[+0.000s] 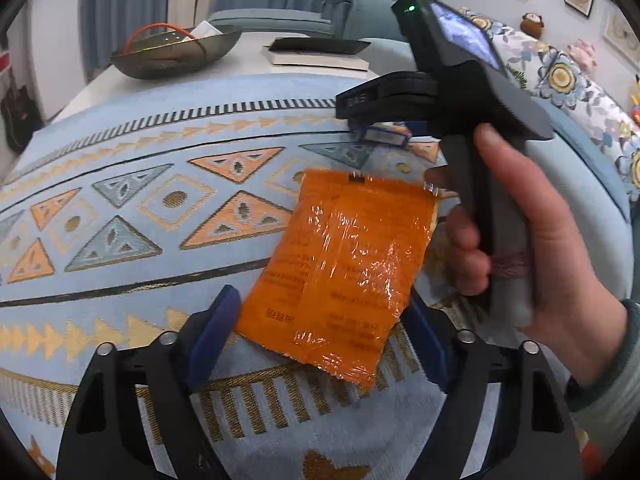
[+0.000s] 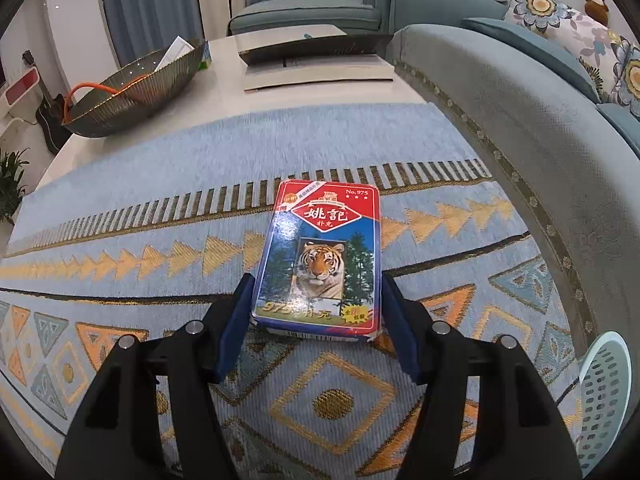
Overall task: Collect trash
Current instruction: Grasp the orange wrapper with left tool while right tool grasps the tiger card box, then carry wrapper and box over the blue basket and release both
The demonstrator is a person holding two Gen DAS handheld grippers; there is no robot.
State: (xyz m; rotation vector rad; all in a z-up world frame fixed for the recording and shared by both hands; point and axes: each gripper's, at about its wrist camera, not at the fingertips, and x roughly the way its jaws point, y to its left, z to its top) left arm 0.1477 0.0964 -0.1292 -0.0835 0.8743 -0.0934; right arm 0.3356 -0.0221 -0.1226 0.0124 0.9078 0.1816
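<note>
Both grippers lined up on their pickups, nothing grabbed yet

From the left wrist view, the left gripper has its fingers spread wide on either side of the orange wrapper, which lies flat on the patterned cloth covering the table; the pads look clear of the wrapper's edges, so I'd say it's just framing the thing. The right hand shows here too, holding its tool farther back. Over in the right wrist view, the right gripper is also apart, its fingers straddling the near end of the card box lying flat on the same cloth, close to its sides, but I can't tell if they touch. A white basket peeks in at the right edge, probably the drop spot. Next move is squeezing both closed, and the thin wrapper needs a low pinch.
</note>
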